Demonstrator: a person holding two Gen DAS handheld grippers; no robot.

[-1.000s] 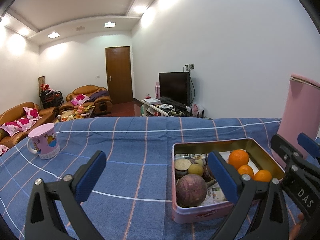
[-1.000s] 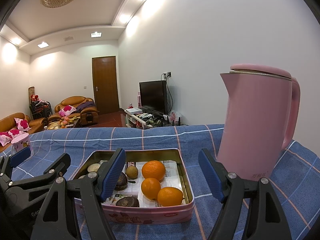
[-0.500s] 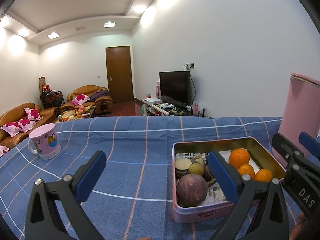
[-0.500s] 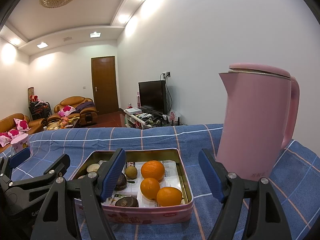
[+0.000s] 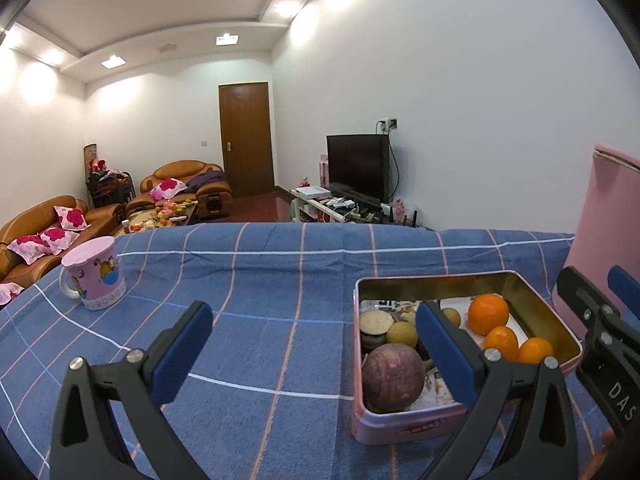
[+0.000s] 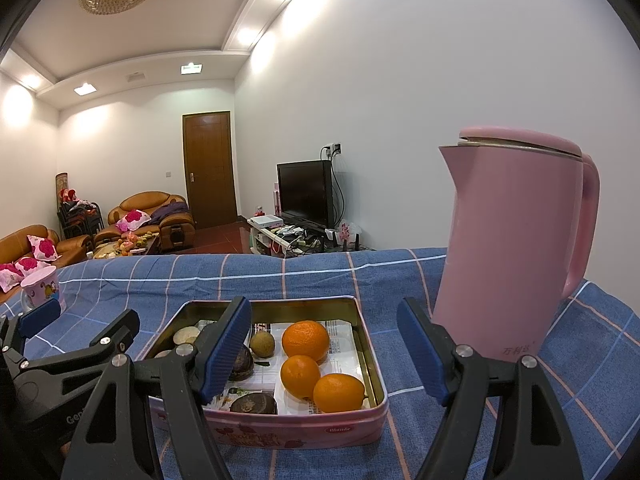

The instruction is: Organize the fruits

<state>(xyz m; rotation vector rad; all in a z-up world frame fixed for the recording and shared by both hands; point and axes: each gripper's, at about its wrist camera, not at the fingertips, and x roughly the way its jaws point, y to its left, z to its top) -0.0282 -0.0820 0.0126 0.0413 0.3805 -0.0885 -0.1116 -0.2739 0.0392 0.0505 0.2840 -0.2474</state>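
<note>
A pink tin box (image 5: 412,428) (image 6: 304,434) sits on the blue checked tablecloth. It holds three oranges (image 6: 305,339) (image 5: 488,314), a large purple fruit (image 5: 393,376), small brown fruits (image 6: 262,345) and dark ones (image 6: 253,404). My left gripper (image 5: 312,356) is open and empty, above the cloth just left of the box; its right finger overlaps the box. My right gripper (image 6: 323,350) is open and empty, in front of the box's right half. Each gripper shows at the edge of the other's view.
A tall pink kettle (image 6: 508,240) (image 5: 612,232) stands right of the box. A pink cartoon mug (image 5: 93,272) (image 6: 40,290) stands at the far left of the table. Beyond the table edge are sofas, a door and a TV.
Both grippers have hardly moved; the views drift very slightly. The fruits and box stay in place.
</note>
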